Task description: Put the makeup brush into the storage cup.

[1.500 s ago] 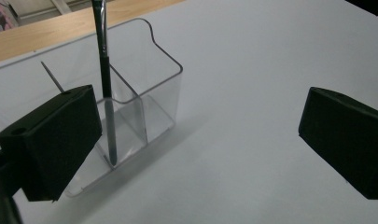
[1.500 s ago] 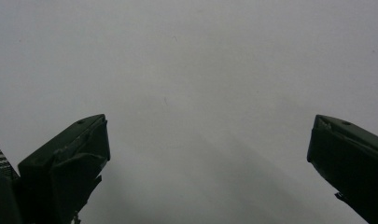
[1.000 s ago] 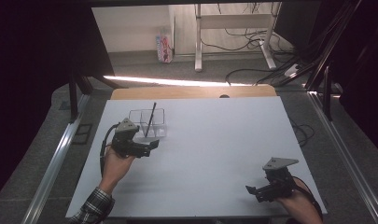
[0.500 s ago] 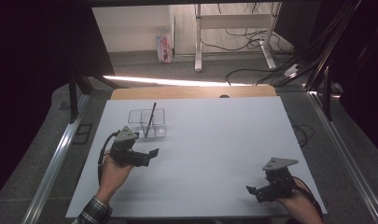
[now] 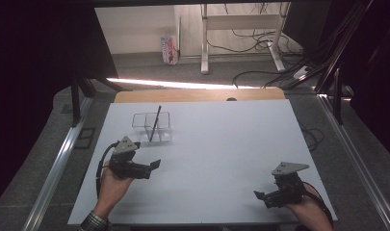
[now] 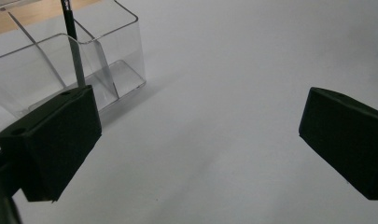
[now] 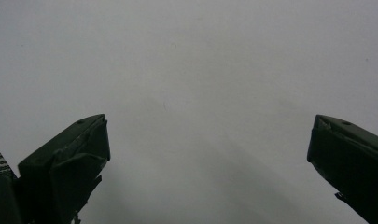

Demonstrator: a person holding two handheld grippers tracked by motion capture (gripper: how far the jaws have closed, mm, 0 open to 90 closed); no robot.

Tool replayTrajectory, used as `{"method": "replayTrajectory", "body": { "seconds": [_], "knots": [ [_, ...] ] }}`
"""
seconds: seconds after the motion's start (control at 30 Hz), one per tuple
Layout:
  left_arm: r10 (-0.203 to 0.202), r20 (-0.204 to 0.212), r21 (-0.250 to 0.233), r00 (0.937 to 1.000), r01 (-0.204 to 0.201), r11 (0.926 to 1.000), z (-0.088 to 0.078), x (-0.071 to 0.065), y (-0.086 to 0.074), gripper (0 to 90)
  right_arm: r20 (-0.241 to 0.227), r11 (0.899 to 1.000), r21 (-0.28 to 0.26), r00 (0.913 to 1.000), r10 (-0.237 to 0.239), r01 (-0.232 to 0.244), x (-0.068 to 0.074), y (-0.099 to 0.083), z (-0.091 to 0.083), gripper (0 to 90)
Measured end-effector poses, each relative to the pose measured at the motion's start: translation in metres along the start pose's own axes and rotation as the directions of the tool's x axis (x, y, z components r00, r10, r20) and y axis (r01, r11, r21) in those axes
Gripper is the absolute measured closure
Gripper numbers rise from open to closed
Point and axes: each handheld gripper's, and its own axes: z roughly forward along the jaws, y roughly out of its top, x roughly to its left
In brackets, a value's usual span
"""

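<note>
I have the thin black pen (image 5: pixel 155 124) standing tilted in the clear plastic divided organiser (image 5: pixel 151 128), toward the far left of the white bench (image 5: pixel 221 144). To me the placing looks done; what's left is parking the tools. My left gripper (image 5: pixel 153 165) hangs just in front of the organiser, apart from it, jaws wide and empty, pointing right. My right gripper (image 5: pixel 260 197) sits low at the near right corner, well apart, jaws spread over bare bench.
</note>
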Motion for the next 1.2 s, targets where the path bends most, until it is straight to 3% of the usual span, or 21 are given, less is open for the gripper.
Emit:
{"method": "replayTrajectory", "body": {
  "seconds": [1.2],
  "knots": [
    [0.011,-0.048,0.004,0.9988,-0.01,0.9999,-0.039,-0.018,-0.038,0.0,0.001,0.999,-0.026,0.9998,0.022,-0.021,0.0,0.001,-0.002,0.0]
  ]
}}
